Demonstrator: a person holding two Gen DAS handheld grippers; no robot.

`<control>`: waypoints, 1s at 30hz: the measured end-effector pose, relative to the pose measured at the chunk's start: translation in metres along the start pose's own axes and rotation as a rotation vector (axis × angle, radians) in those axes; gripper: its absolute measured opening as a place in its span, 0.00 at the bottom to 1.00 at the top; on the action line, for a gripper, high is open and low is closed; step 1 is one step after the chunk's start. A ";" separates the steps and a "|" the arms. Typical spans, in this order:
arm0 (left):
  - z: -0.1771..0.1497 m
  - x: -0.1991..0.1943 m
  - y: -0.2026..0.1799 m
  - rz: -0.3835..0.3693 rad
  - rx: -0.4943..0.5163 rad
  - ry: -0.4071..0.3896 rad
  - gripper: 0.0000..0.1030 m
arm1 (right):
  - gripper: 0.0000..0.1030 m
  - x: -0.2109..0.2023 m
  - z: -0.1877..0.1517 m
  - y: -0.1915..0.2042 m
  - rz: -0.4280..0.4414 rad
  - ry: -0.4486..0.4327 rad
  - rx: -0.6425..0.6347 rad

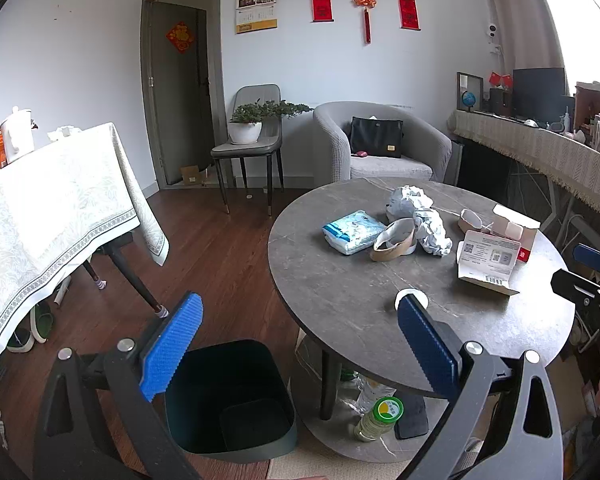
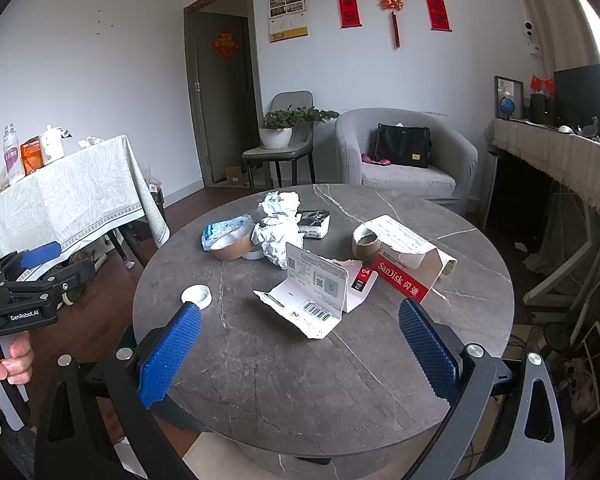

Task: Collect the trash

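Trash lies on a round grey marble table (image 2: 284, 360): crumpled white paper (image 2: 278, 224), a blue tissue pack (image 2: 224, 230), a crushed paper cup (image 2: 234, 248), a white cap (image 2: 196, 295), an opened card package (image 2: 316, 296) and a torn red-and-white box (image 2: 404, 268). A dark bin (image 1: 260, 346) stands on the floor left of the table, with nothing visible inside it. My left gripper (image 1: 300, 308) hangs open above the bin and the table's near edge. My right gripper (image 2: 300, 312) is open over the table's front, just short of the card package. Neither holds anything.
A cloth-covered table (image 1: 52, 216) stands at the left, with a chair bearing a potted plant (image 1: 248, 128) and a grey armchair (image 1: 380, 148) behind. A long covered sideboard (image 2: 560, 168) runs along the right. A green-capped bottle (image 1: 380, 416) lies on the table's lower shelf.
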State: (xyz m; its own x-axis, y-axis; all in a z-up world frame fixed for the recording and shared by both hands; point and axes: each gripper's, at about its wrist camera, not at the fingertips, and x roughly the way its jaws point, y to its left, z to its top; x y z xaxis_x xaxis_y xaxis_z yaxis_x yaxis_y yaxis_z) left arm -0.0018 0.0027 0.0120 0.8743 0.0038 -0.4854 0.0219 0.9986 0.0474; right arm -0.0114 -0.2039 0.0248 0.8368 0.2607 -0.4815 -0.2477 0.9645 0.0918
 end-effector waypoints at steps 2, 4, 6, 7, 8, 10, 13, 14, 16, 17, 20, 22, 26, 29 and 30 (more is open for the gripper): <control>-0.003 0.000 0.000 -0.003 0.003 -0.005 0.97 | 0.97 0.000 0.000 0.000 0.001 0.001 0.000; -0.003 -0.001 0.000 -0.003 0.003 -0.004 0.97 | 0.97 0.000 0.000 0.000 0.002 0.001 -0.002; -0.002 -0.001 0.000 -0.002 0.002 -0.004 0.97 | 0.97 0.001 0.000 0.001 0.002 0.003 -0.004; -0.002 -0.001 0.001 -0.002 0.003 -0.004 0.97 | 0.97 0.001 0.000 0.001 0.001 0.002 -0.004; -0.002 -0.001 0.001 -0.002 0.003 -0.003 0.97 | 0.97 0.001 0.000 0.001 0.001 0.002 -0.004; -0.001 -0.001 0.001 -0.002 0.004 0.000 0.97 | 0.97 0.001 0.000 0.001 0.002 0.003 -0.004; -0.003 0.000 0.000 -0.002 0.003 -0.004 0.97 | 0.97 0.002 0.000 0.001 0.002 0.003 -0.003; -0.003 0.000 0.001 -0.002 0.002 -0.004 0.97 | 0.97 0.002 0.000 0.001 0.002 0.003 -0.002; -0.003 0.000 0.000 -0.004 0.002 -0.003 0.97 | 0.97 0.002 -0.001 0.001 0.003 0.002 -0.003; -0.003 0.000 0.001 -0.004 0.003 -0.003 0.97 | 0.97 0.002 -0.001 0.001 0.003 0.002 -0.003; -0.003 0.000 0.000 -0.003 0.001 -0.003 0.97 | 0.97 0.002 -0.001 0.001 0.002 0.003 -0.004; -0.002 0.000 0.001 -0.003 0.000 -0.002 0.97 | 0.97 0.002 -0.001 0.001 0.003 0.003 -0.003; -0.002 -0.001 0.001 -0.004 0.004 -0.005 0.97 | 0.97 0.002 -0.001 0.001 0.003 0.001 -0.002; -0.003 0.000 0.000 -0.003 0.002 -0.003 0.97 | 0.97 0.002 -0.001 0.000 0.003 0.002 -0.003; -0.003 0.000 0.001 -0.004 0.002 -0.003 0.97 | 0.97 0.002 -0.001 0.001 0.002 0.002 -0.004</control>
State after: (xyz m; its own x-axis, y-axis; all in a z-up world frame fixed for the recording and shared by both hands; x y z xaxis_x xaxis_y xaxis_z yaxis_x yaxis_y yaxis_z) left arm -0.0034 0.0035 0.0100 0.8754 0.0000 -0.4834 0.0261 0.9985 0.0472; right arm -0.0101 -0.2027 0.0228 0.8352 0.2628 -0.4831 -0.2513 0.9637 0.0898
